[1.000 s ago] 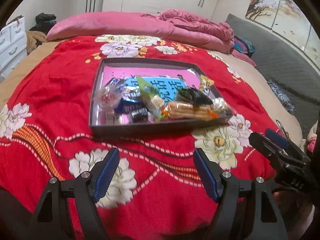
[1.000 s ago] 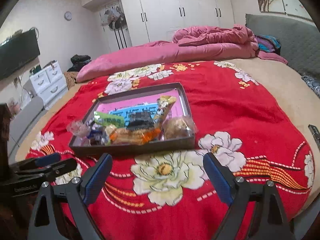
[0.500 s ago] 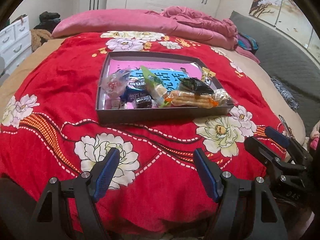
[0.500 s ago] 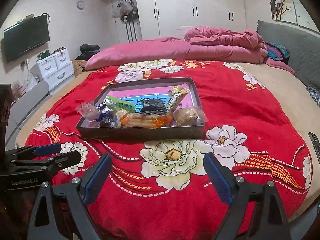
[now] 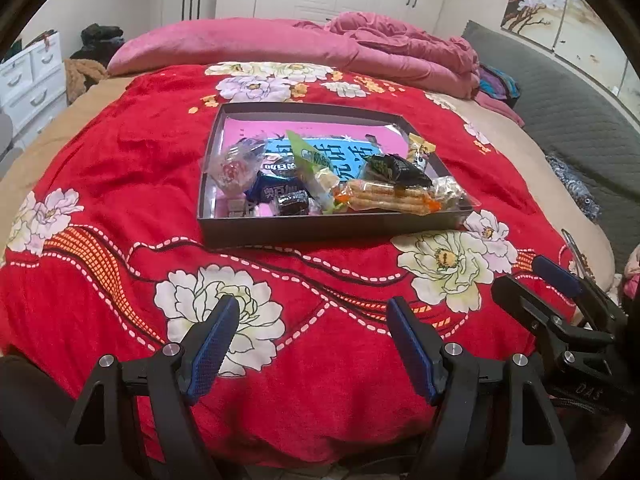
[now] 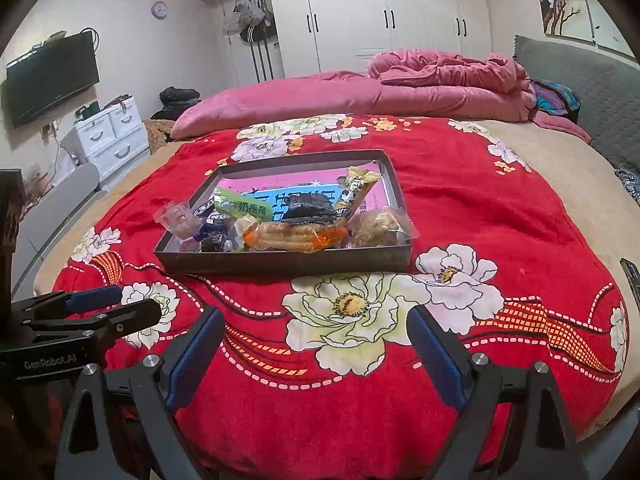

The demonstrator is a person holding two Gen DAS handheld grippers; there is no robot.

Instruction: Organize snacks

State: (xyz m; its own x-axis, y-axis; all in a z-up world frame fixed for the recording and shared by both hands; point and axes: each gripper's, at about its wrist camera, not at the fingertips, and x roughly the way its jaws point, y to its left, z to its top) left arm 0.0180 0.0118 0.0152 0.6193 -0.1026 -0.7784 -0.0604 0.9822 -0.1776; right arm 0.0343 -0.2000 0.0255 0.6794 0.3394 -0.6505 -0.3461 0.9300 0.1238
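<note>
A dark shallow tray point(image 5: 328, 230) point(image 6: 280, 265) lies on the red floral blanket in the middle of the bed. Several wrapped snacks are piled at its near end: a clear candy bag point(image 5: 231, 170), dark blue packets point(image 5: 276, 190), a green packet point(image 6: 244, 208), a black packet point(image 5: 396, 170) and a long orange biscuit pack point(image 5: 390, 199) point(image 6: 296, 236). My left gripper point(image 5: 314, 340) hangs open over the blanket's near edge, well short of the tray. My right gripper point(image 6: 316, 354) is open too, beside it, with nothing between its fingers.
A pink pillow and a rumpled pink quilt point(image 6: 440, 76) lie at the bed's far end. White drawers point(image 6: 108, 136) and a wall television point(image 6: 52, 76) stand to the left. A grey padded headboard point(image 5: 572, 120) runs along the right. Each gripper shows in the other's view.
Both views have pulled back and tilted up a little, so the tray sits farther off and more of the room shows. Nothing was picked up; both grippers stay open.
</note>
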